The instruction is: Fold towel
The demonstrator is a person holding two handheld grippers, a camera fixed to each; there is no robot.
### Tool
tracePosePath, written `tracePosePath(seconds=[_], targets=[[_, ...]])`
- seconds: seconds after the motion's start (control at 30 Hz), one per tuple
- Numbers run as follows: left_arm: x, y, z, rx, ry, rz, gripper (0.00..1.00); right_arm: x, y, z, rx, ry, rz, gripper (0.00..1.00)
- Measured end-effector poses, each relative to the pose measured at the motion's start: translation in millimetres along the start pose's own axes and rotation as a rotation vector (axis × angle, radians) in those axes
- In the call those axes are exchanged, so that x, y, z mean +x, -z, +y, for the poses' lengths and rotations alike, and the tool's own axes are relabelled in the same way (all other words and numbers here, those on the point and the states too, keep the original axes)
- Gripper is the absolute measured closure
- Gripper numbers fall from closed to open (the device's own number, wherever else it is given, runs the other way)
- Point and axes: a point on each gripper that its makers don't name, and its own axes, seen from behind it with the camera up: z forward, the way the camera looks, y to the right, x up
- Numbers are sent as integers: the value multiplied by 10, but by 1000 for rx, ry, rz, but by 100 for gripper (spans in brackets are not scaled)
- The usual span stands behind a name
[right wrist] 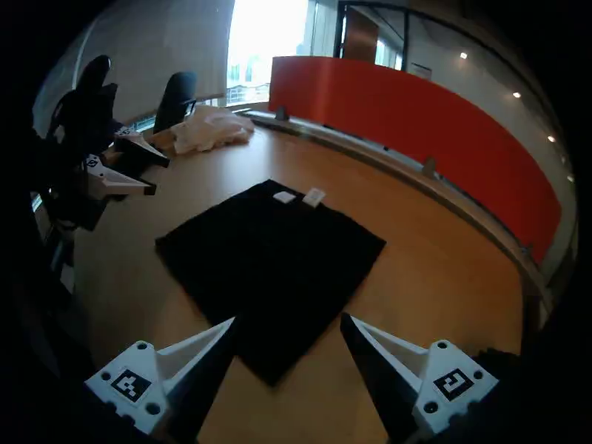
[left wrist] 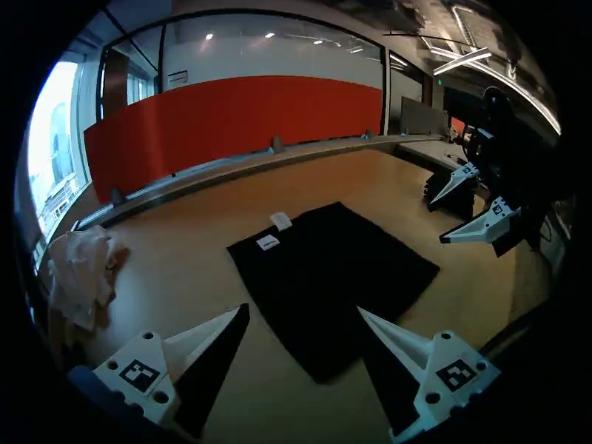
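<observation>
The black towel (left wrist: 333, 285) lies spread flat in the middle of the wooden desk (left wrist: 185, 251), turned corner-on to both hands. The left tongs (left wrist: 302, 308) hang apart and empty above one near corner. The right tongs (right wrist: 288, 318), also apart and holding nothing, hover over the neighbouring corner, so the edge between those corners runs from one hand to the other. Neither looks nearer. The towel seems nearly square, so I cannot name its long axis with confidence. Its white tags (right wrist: 300, 197) sit at the corner farthest from the right tongs, and I judge the fold should carry the near edge that way.

The right gripper view shows chairs (right wrist: 177, 92) by the window. The left gripper view shows a pale cloth heap (left wrist: 81, 274) up close and ceiling lights (left wrist: 462, 59).
</observation>
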Motion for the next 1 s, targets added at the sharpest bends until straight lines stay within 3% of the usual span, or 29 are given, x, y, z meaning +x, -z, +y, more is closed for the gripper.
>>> tracePosePath(seconds=[0.57, 0.77, 1.0], targets=[[-638, -348, 157, -66, -30, -124, 4, -636, -196, -72, 35, -14, -106, 0], [-830, -393, 238, -87, -45, -163, 3, -752, -234, -122, 58, -11, -127, 0], [-962, -420, 245, -89, -42, -196, 3, -805, -291, -130, 74, -13, -136, 0]])
